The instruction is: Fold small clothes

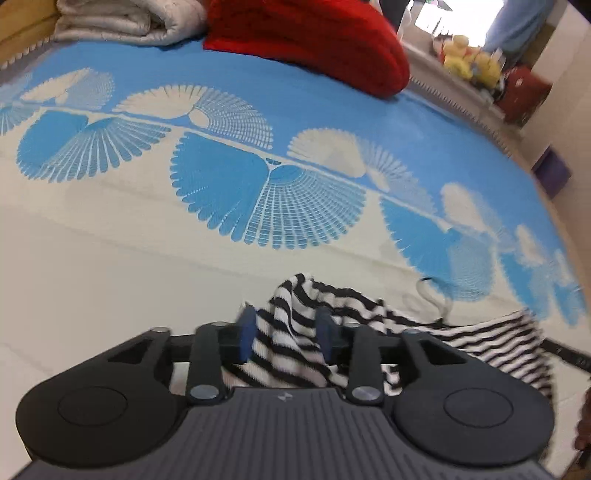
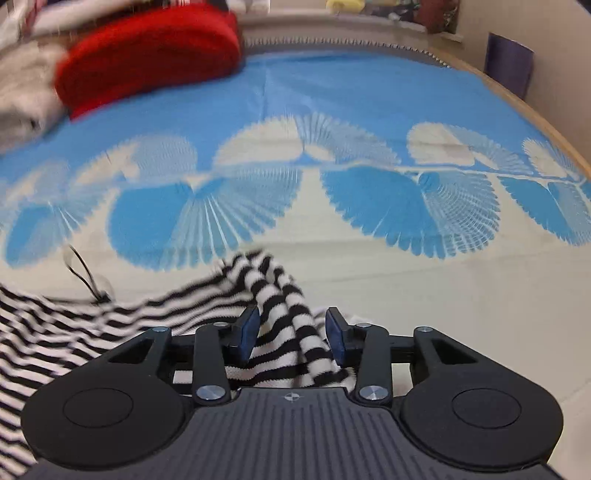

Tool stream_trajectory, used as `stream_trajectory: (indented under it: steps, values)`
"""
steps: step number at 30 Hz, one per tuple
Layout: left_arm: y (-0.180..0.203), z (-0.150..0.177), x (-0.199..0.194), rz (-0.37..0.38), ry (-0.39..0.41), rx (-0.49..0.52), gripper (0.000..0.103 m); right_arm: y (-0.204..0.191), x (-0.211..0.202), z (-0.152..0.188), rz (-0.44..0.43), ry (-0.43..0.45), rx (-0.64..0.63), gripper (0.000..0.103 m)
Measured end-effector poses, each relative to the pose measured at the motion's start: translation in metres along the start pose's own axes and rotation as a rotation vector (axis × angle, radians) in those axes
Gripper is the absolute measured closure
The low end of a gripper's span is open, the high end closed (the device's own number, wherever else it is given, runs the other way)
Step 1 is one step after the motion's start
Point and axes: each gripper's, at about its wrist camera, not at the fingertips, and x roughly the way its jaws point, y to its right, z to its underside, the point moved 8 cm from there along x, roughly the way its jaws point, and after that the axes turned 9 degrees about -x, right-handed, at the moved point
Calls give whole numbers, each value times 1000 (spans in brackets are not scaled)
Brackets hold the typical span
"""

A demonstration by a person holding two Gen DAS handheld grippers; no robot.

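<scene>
A black-and-white striped garment (image 1: 295, 332) hangs stretched between my two grippers above the bed. My left gripper (image 1: 286, 334) is shut on one bunched corner of it; the cloth trails off to the right. In the right wrist view, my right gripper (image 2: 291, 338) is shut on the other bunched corner of the striped garment (image 2: 280, 306), which trails off to the left. A thin black hanging loop (image 2: 83, 271) sticks up from its edge; the loop also shows in the left wrist view (image 1: 434, 301). Both views are motion-blurred.
The bed has a blue and cream sheet (image 1: 258, 110) with fan patterns. A red pillow (image 1: 314, 40) and a folded pale quilt (image 1: 125, 22) lie at the far end. A purple box (image 2: 508, 62) stands beside the bed, and yellow toys (image 1: 469, 59) sit on a ledge.
</scene>
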Motion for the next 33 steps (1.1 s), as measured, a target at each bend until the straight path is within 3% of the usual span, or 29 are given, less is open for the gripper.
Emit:
stream_trajectory:
  steps: [4,9,16,20,23,24,25,27,29,33]
  values:
    - [-12,18,-22,42,-88,-32,61,26,-28,23,-47,-24,46,57]
    - [-40,63,-38,39,-258,1,62,48,-55,76,-125,-141,122,56]
    - [-68,101,-42,-2,-359,47,61,54,-64,138,-159,-293,129,53]
    - [-80,116,-28,-62,-425,78,61,45,-63,151,-148,-336,79,53]
    - [-78,125,-23,-47,-458,79,62,42,-62,152,-131,-339,67,53]
    - [-75,127,-22,-43,-461,95,64,41,-62,153,-128,-342,70,53]
    - [-72,129,-22,-39,-464,119,74,39,-61,153,-132,-345,73,54]
    - [-68,133,-24,-34,-468,168,102,38,-63,150,-156,-337,80,81]
    - [-69,126,-31,-50,-424,197,102,41,-69,140,-186,-298,107,91]
    - [-86,95,-61,-80,-282,157,102,63,-96,117,-212,-185,203,96]
